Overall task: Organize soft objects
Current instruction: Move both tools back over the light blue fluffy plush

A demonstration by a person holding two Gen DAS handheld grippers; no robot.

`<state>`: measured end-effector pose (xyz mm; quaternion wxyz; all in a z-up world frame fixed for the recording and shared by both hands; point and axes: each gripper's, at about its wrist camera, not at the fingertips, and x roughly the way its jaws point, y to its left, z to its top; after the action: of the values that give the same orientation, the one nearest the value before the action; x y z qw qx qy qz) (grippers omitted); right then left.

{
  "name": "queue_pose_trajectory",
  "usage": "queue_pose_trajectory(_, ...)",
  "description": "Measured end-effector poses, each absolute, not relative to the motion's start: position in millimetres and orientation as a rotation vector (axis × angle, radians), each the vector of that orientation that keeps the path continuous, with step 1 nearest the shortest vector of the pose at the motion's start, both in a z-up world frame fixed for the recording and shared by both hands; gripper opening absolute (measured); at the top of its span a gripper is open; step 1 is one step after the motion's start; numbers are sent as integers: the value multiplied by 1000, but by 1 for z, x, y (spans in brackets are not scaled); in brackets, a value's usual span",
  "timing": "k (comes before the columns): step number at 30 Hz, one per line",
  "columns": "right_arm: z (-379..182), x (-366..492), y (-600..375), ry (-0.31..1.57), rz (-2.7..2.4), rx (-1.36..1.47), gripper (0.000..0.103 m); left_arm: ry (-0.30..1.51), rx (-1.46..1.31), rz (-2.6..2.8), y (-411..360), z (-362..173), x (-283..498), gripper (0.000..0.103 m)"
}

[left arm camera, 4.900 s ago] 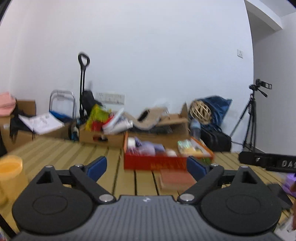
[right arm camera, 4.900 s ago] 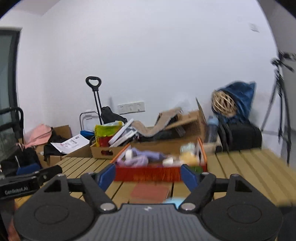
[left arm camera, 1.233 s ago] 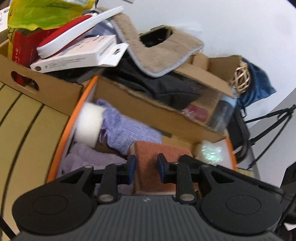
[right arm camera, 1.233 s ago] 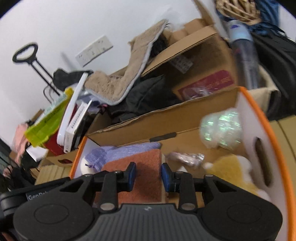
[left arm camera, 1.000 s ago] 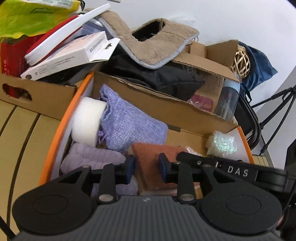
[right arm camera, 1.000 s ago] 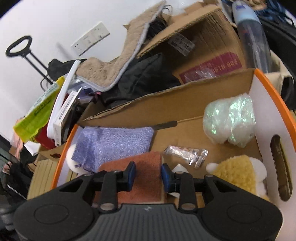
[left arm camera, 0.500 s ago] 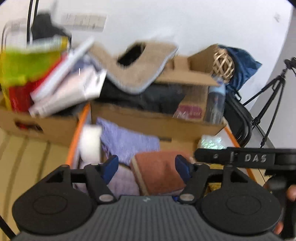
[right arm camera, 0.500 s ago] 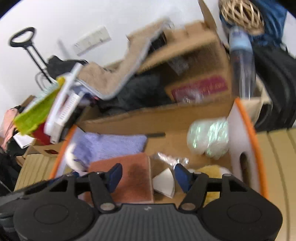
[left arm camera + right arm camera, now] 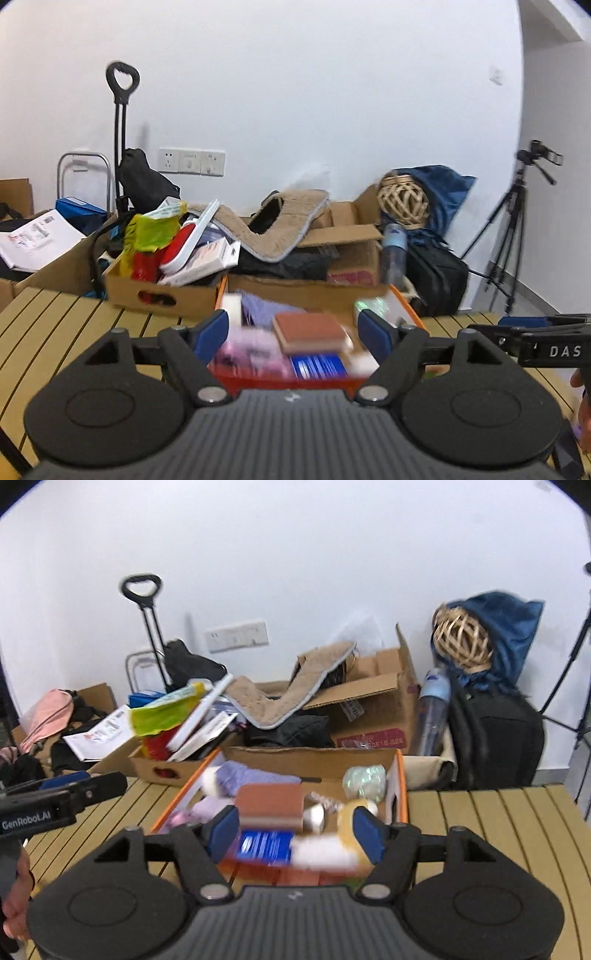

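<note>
Opening left tool before orange-rimmed box

Each gripper, left gripper and right gripper, is matte black with a ribbed centre, round discs, silver screws and blue pads; white lettering marks their sides.

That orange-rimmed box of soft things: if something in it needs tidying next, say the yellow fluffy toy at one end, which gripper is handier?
Probably the right gripper. The yellow toy lies at the right end of the box, beside its right fingertip. The left gripper faces the lilac items, and both grippers are empty with jaws opening.
</note>
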<state>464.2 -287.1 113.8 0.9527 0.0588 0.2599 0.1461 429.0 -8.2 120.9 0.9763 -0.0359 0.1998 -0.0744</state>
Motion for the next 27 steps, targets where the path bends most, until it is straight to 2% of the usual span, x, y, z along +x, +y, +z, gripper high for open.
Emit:
queue_pose_trajectory(9, 72, 260, -309, 400, 276, 145, 79, 344, 23, -132, -19, 74, 232, 88)
queue_pose_trajectory(14, 41, 179, -309, 449, 251, 178, 80, 438, -53, -130, -7, 46, 161, 91)
queue_pose_trajectory(20, 23, 140, -299, 482, 255, 134, 80, 435, -43, -116, -2, 44, 133, 91)
queue_pose_trajectory(27, 31, 141, -304, 461, 253, 156, 80, 416, -40, -130, -5, 51, 137, 91)
